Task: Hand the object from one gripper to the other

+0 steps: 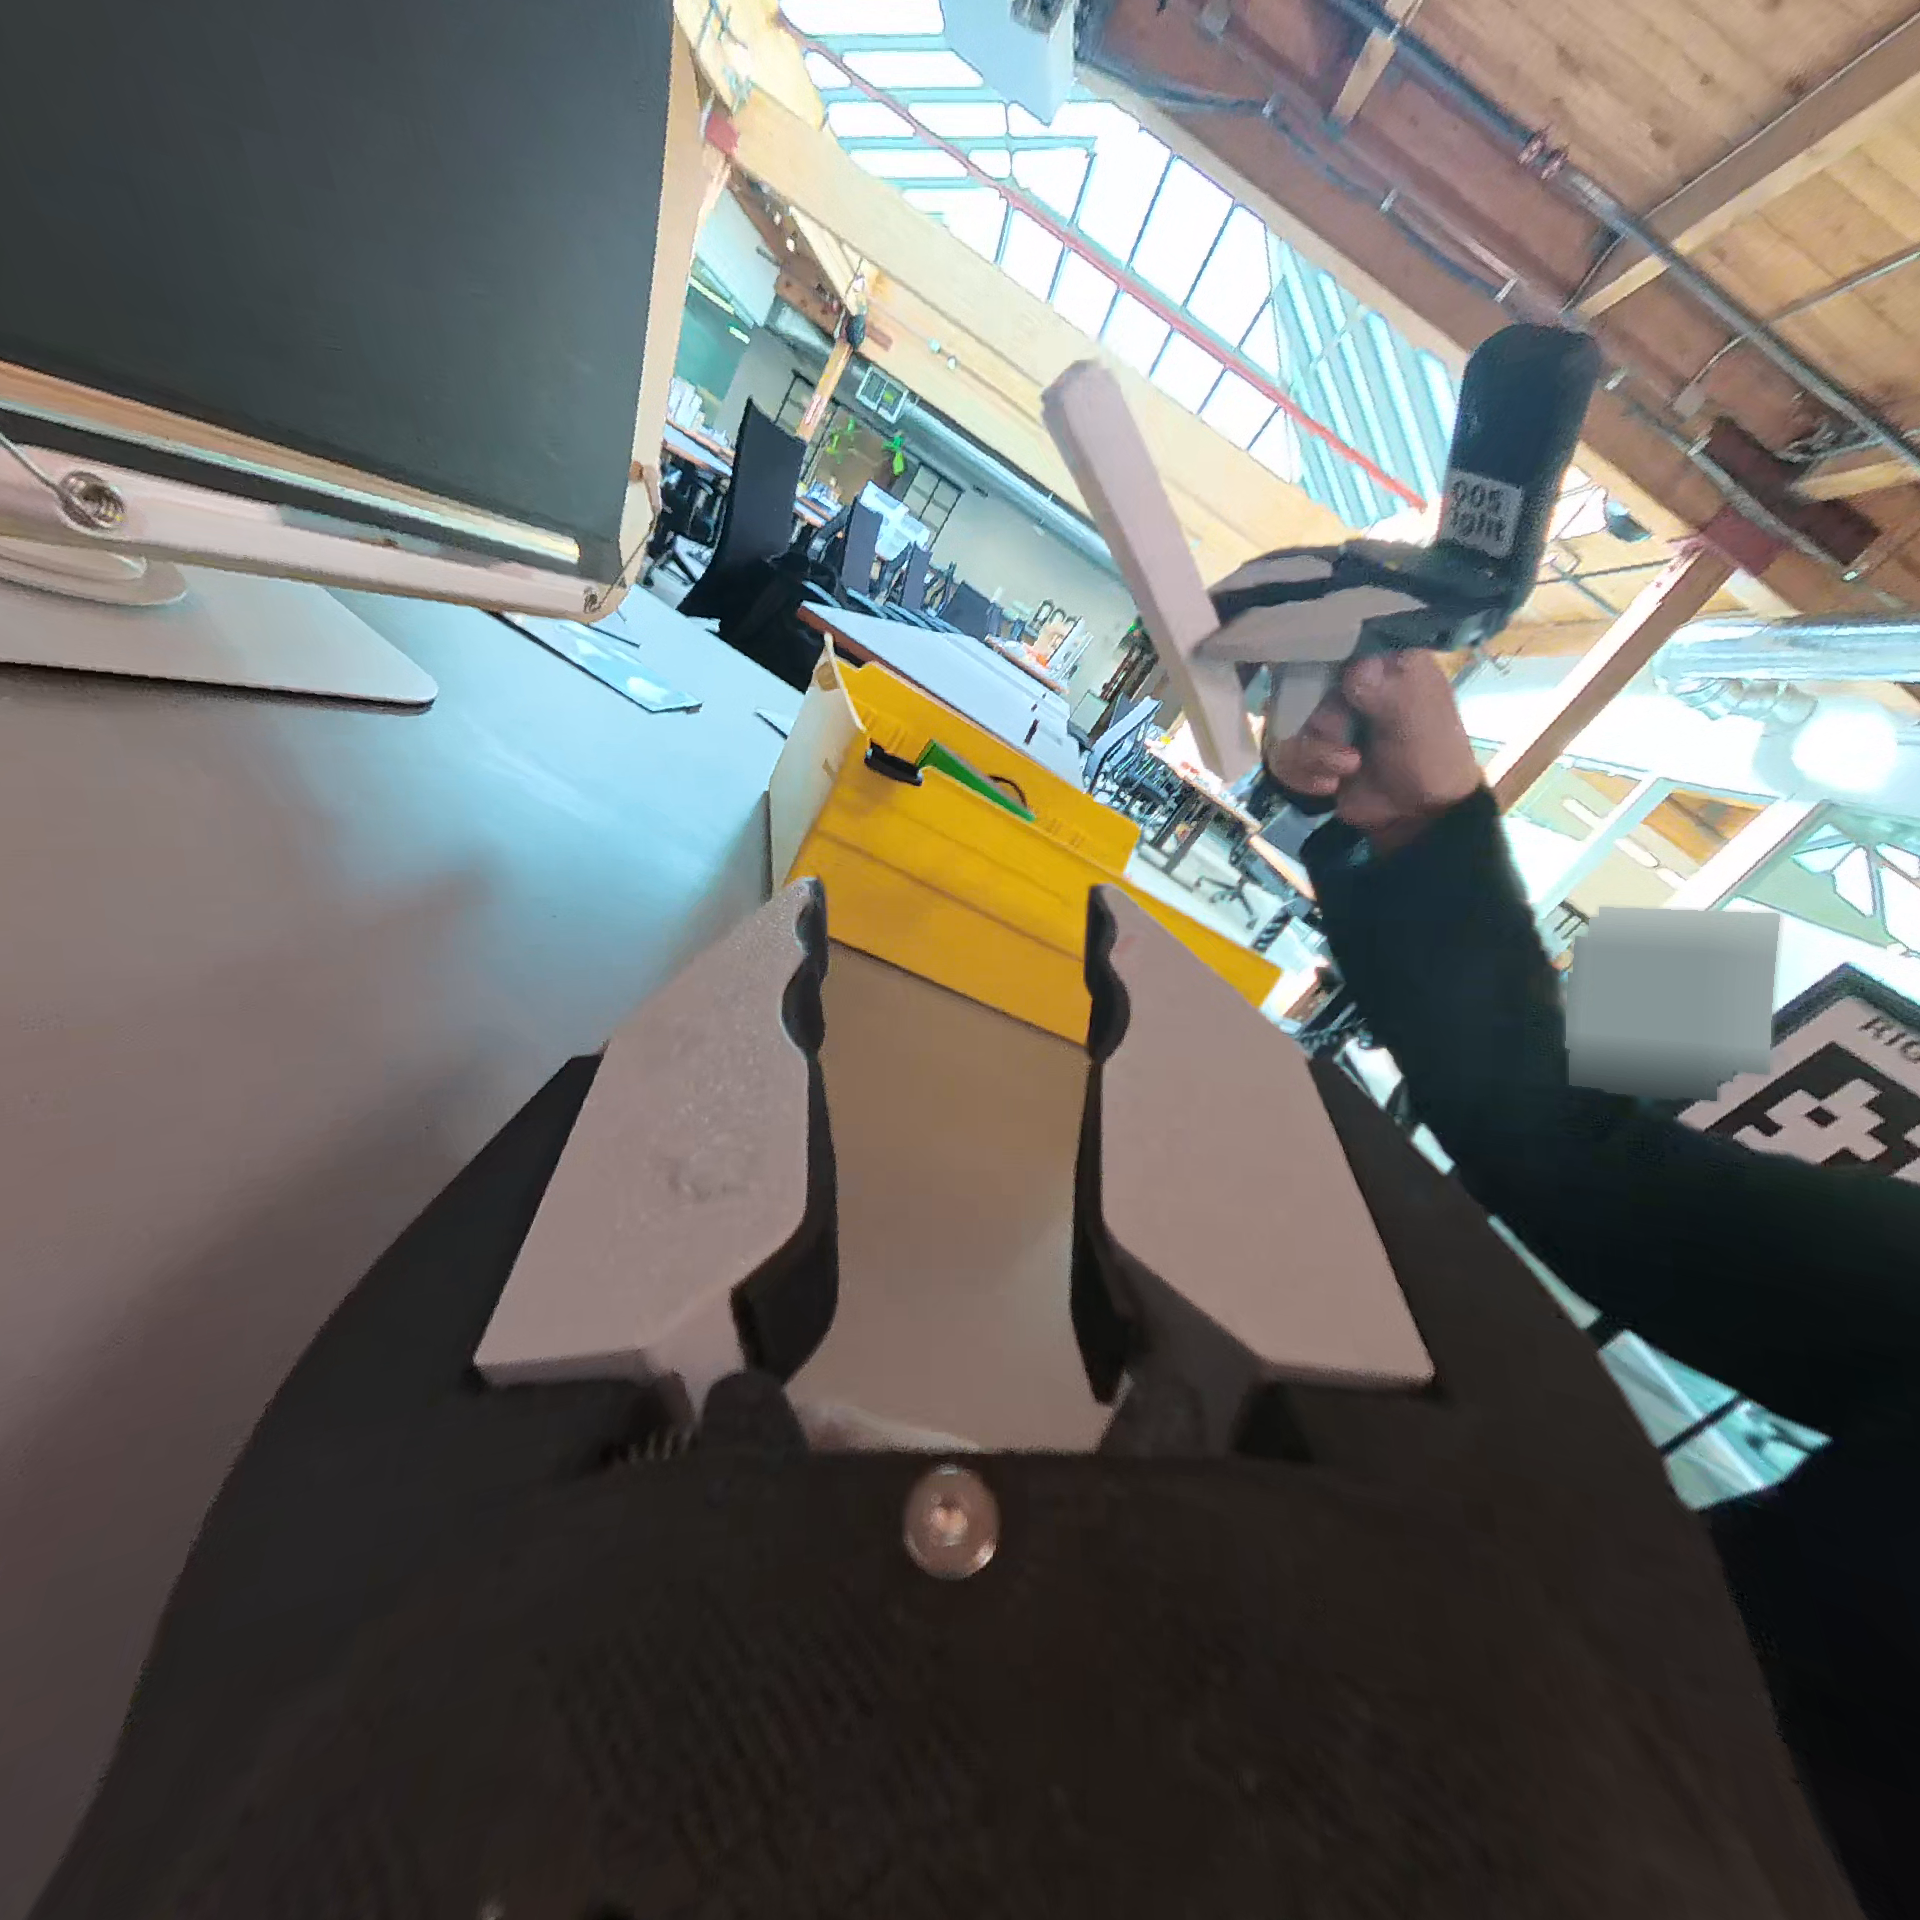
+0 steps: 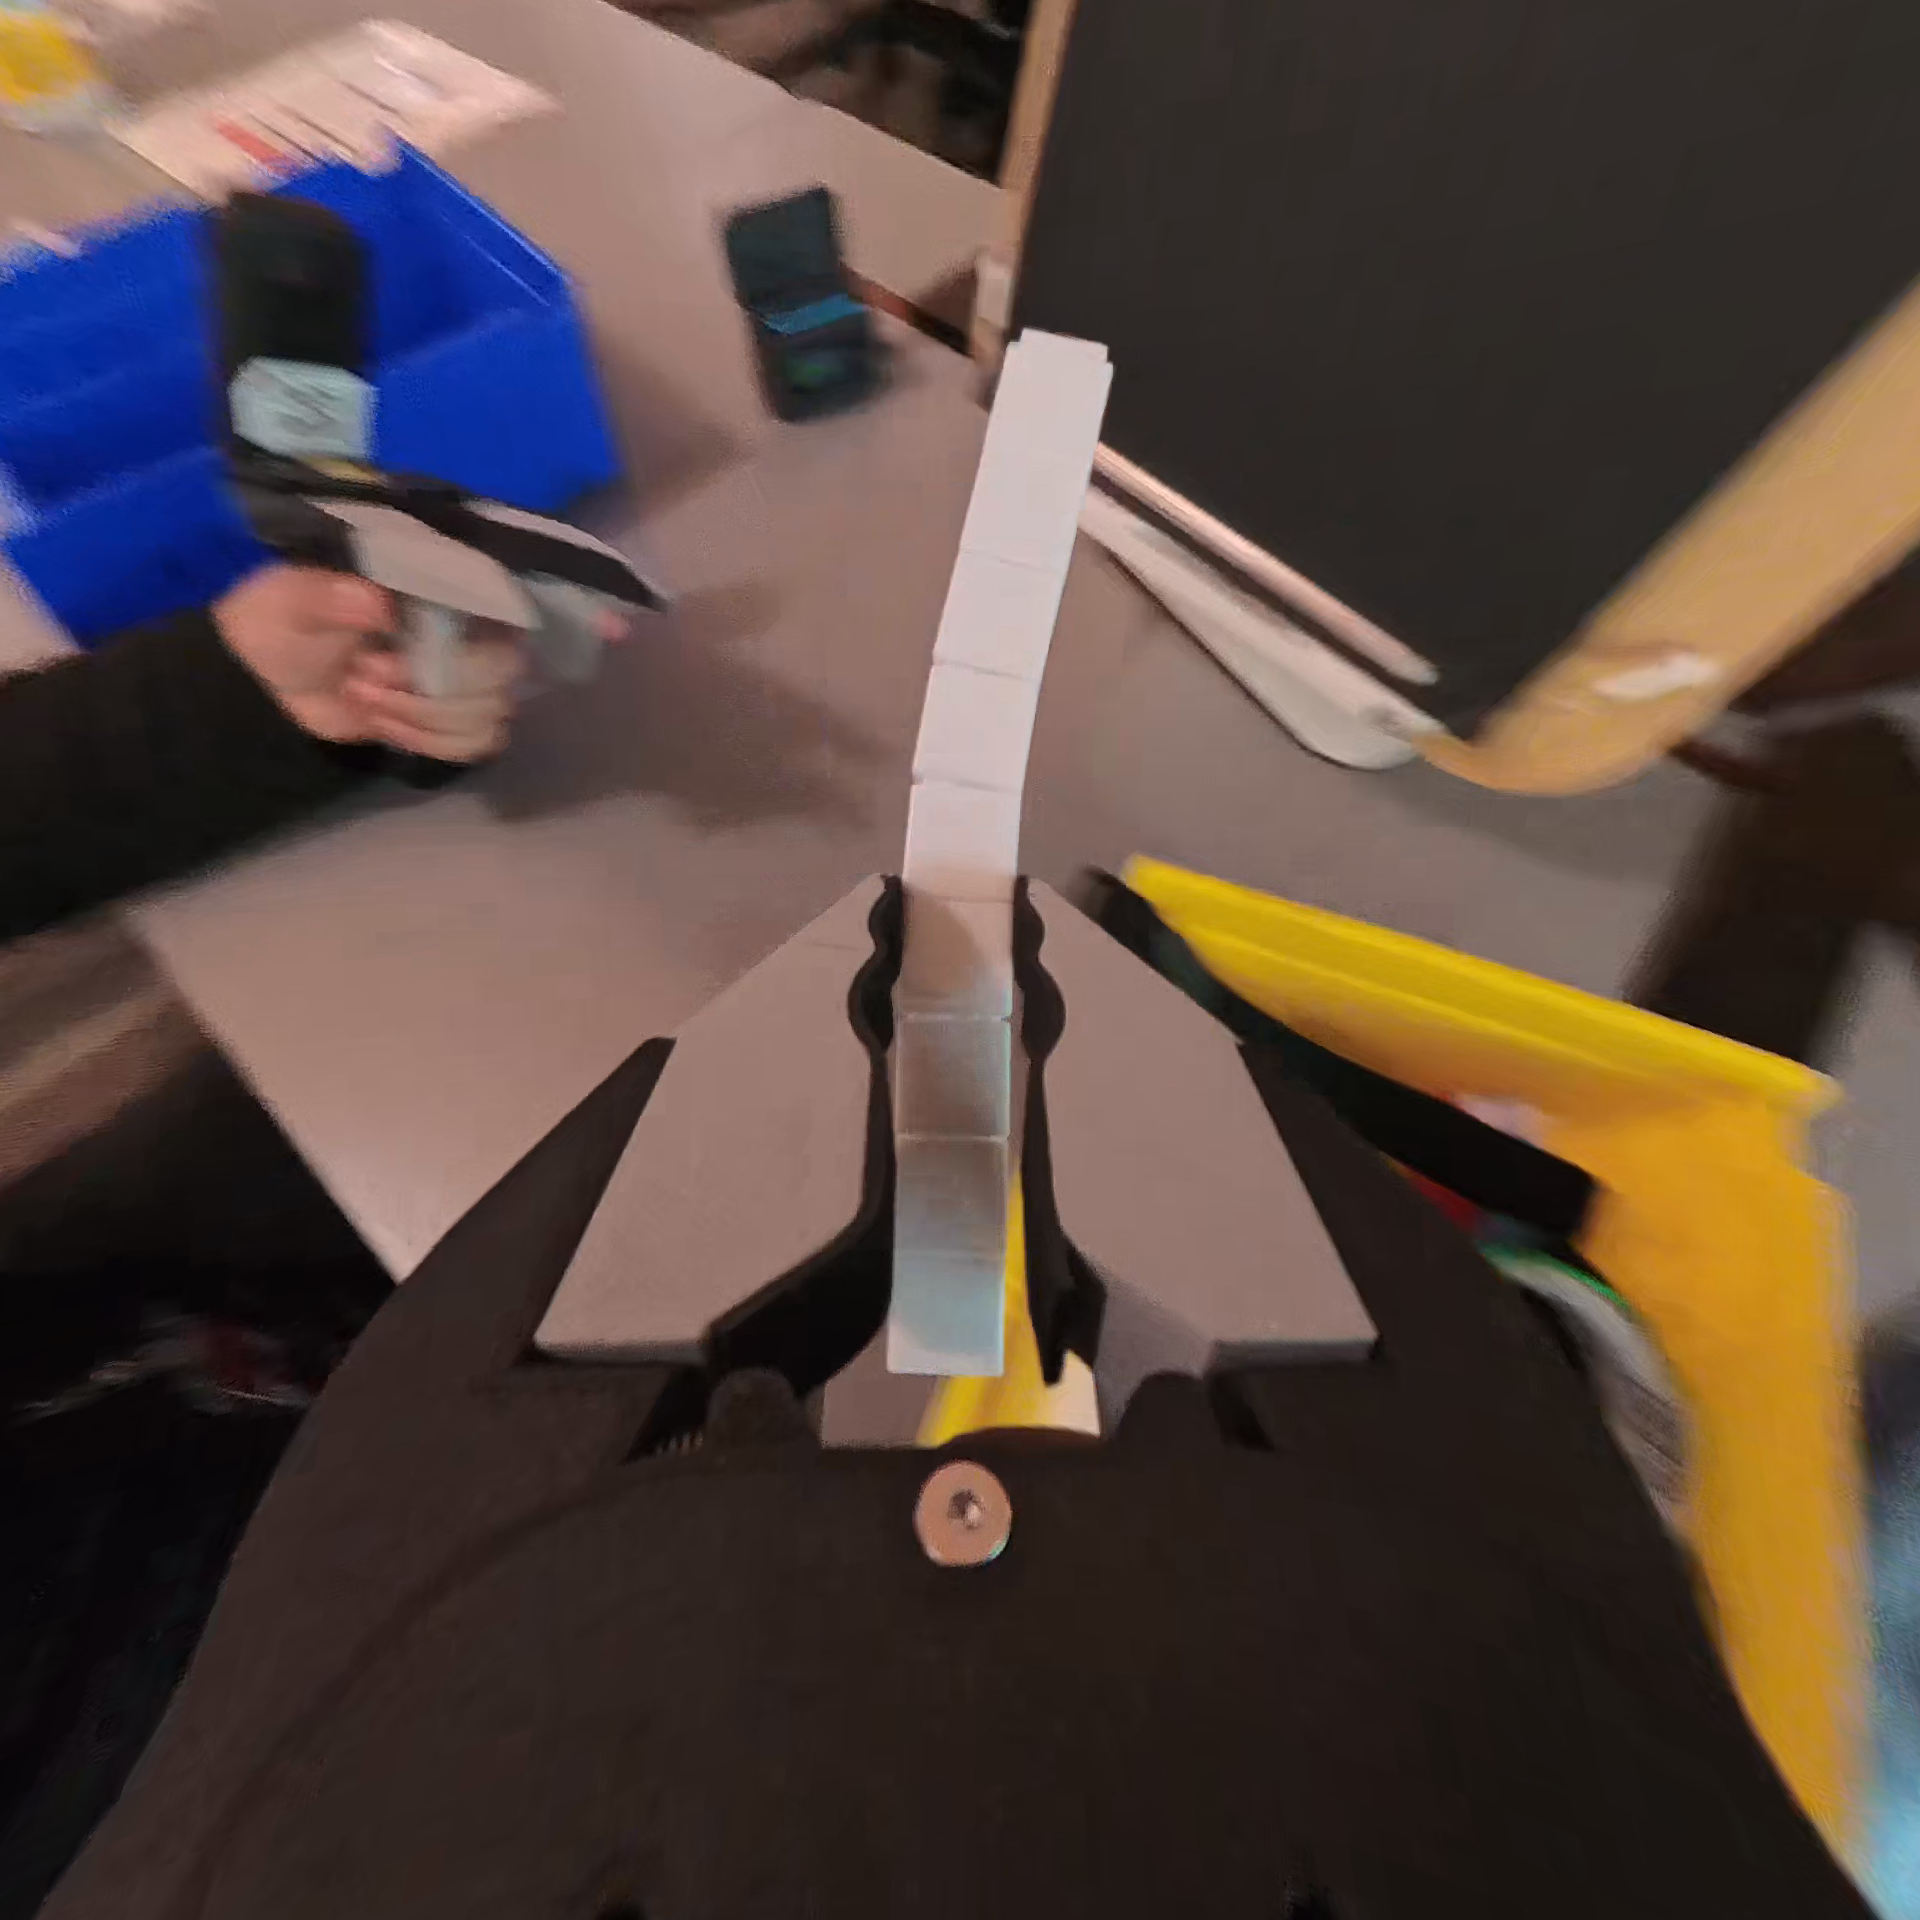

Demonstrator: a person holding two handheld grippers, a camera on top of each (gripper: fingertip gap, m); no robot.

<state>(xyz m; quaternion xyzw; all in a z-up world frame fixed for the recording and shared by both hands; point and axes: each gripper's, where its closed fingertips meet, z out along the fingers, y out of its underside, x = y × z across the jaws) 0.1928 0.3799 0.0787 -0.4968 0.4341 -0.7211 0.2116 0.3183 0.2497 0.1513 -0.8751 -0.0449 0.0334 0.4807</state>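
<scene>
A long white segmented bar (image 2: 987, 748) runs between the pads of my right gripper (image 2: 954, 904), which is shut on it; the bar sticks out far beyond the fingertips. In the left wrist view the same bar (image 1: 1132, 540) is held by the right gripper (image 1: 1210, 634) up in the air at the upper right. My left gripper (image 1: 951, 914) is open with nothing between its pads, over the grey table (image 1: 364, 935). It also shows in the right wrist view (image 2: 582, 582), at the left, apart from the bar.
A yellow bin (image 1: 966, 862) stands on the table edge just beyond my left fingertips and shows in the right wrist view (image 2: 1558, 1039). A blue bin (image 2: 436, 364) and a small dark case (image 2: 805, 301) lie further off. A dark panel (image 1: 312, 208) on a stand rises at the left. Spacing between my two grippers at the tips: around 20 cm.
</scene>
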